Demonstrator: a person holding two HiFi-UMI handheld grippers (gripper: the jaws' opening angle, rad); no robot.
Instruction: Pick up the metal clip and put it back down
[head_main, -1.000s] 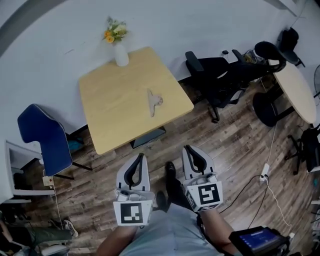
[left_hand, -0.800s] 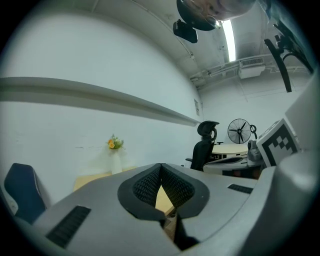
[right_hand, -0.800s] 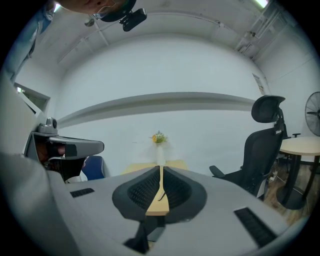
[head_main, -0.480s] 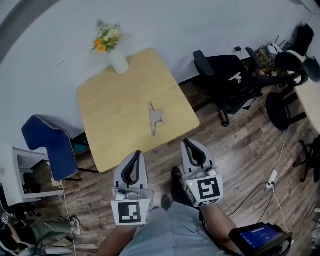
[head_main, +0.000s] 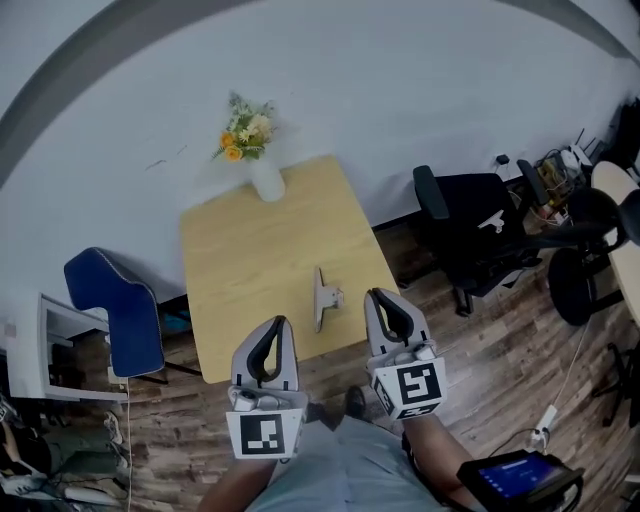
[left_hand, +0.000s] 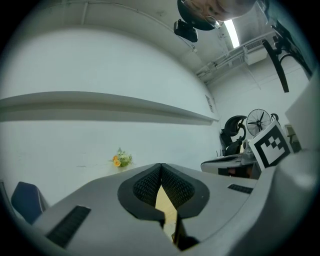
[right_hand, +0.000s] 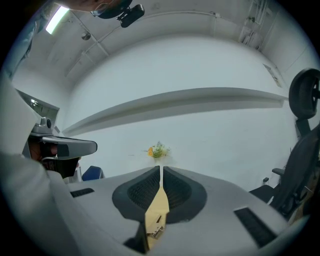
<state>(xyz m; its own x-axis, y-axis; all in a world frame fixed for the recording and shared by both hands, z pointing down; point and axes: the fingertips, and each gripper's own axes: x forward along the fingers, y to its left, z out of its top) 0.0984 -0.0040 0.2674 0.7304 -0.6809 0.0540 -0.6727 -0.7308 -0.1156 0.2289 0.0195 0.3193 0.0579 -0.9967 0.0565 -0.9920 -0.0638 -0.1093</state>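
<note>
Head view: a white vase (head_main: 266, 182) holds flowers (head_main: 246, 132) on the table (head_main: 235, 255); the metal clip (head_main: 324, 297) lies loose; the left gripper (head_main: 277, 324) and right gripper (head_main: 379, 297) are clenched, empty.

One wooden table (head_main: 235, 250) can be counted. Its tabletop carries two things. One is a metal clip (head_main: 325, 297) by the right edge, towards the near corner. The other is a white vase (head_main: 266, 183) holding one bunch of flowers, at the far corner.

There are two grippers, the left gripper (head_main: 277, 324) and the right gripper (head_main: 380, 297), and each bears one marker cube (head_main: 265, 435).

One blue chair (head_main: 115, 310) stands off the tabletop's left edge. At least two black office chairs (head_main: 470, 225) stand off the right edge. One dark screen (head_main: 520, 475) shows at the bottom right.
</note>
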